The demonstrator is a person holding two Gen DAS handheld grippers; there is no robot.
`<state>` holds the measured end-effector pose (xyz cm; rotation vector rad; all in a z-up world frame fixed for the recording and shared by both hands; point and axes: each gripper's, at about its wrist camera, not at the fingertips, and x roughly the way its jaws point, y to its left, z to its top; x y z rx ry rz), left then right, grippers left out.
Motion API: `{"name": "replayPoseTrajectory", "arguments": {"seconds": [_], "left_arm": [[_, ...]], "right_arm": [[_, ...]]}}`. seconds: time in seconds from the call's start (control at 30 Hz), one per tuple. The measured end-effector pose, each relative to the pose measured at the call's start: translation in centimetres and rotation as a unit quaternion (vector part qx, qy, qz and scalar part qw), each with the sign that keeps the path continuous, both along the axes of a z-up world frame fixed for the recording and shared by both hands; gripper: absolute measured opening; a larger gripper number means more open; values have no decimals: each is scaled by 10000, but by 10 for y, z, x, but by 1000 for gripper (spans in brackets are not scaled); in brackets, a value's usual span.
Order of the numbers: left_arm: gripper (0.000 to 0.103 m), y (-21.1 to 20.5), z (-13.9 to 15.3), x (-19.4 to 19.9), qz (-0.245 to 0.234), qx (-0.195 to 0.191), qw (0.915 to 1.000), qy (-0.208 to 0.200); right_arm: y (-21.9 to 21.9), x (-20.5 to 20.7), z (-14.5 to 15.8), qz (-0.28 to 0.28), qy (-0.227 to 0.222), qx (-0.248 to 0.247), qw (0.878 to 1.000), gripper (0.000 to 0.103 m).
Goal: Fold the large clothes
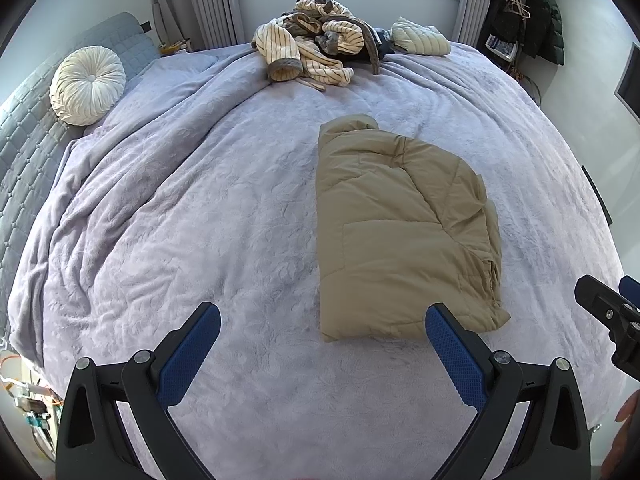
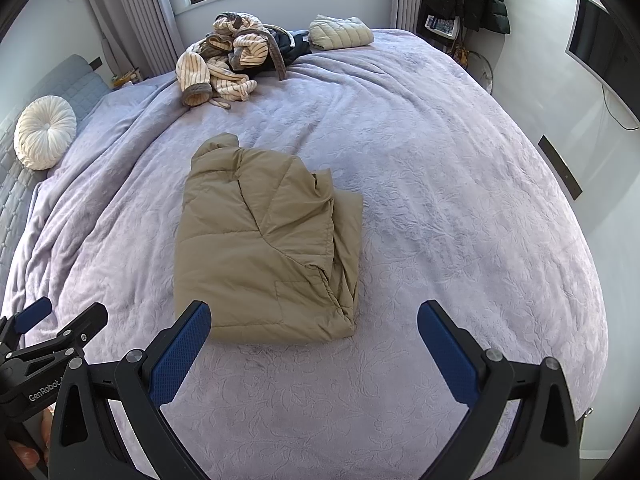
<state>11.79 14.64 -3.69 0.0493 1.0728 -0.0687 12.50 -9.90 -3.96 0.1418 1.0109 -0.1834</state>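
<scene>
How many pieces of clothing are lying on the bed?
At least 4: tan jacket mid-bed; striped robe, dark garment and pale folded jacket by the window. The pile may hide more.

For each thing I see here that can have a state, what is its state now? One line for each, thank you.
Tan jacket: folded, lying flat on the bed.
Striped robe: unfolded, in a crumpled heap at the far side.
Pale quilted jacket: folded, by the heap.
Blanket: spread over the bed, wrinkled at the left.
Left gripper: open, holding nothing.
Right gripper: open, holding nothing.
Curtains: drawn aside.
</scene>
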Motion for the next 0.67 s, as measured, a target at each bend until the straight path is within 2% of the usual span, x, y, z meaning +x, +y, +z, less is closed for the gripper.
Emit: {"name": "replayPoseTrajectory", "arguments": {"seconds": [0.67], "left_arm": [[102, 4, 1, 6, -112, -101, 9999, -69]], "right_arm": [[2, -1, 0, -12, 8, -5, 10000, 103]]}}
